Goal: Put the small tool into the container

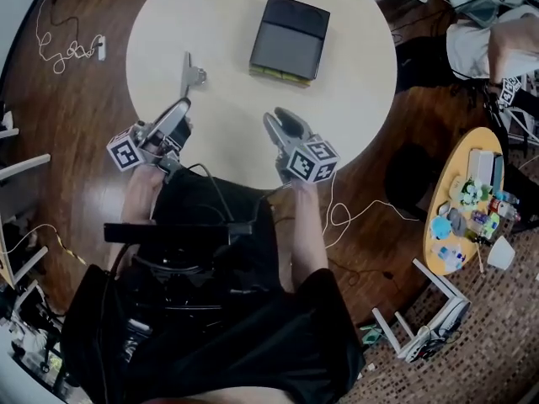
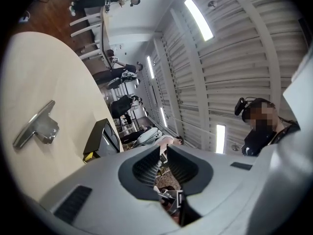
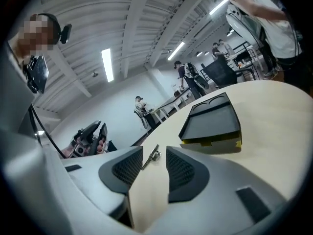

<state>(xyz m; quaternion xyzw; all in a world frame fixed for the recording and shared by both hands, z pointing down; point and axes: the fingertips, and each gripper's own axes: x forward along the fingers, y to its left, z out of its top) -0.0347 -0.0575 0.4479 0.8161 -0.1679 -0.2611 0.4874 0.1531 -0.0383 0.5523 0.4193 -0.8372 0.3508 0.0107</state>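
The small metal tool [image 1: 189,74] lies flat on the round white table [image 1: 354,99], left of the middle. The dark box-shaped container [image 1: 290,36] stands farther back, with a yellow strip along its near side. My left gripper [image 1: 180,109] hovers at the table's near edge just short of the tool, its jaws a narrow gap apart with nothing between them. In the left gripper view the tool [image 2: 36,126] lies left of the container [image 2: 102,138]. My right gripper [image 1: 283,121] is open and empty over the near table edge. It points toward the tool [image 3: 150,156] and the container [image 3: 212,124].
A wooden floor with loose white cables [image 1: 63,49] surrounds the table. To the right stands a small yellow side table [image 1: 472,204] crowded with small items, and a white rack [image 1: 421,326] lies on the floor. Several people stand in the room's far background.
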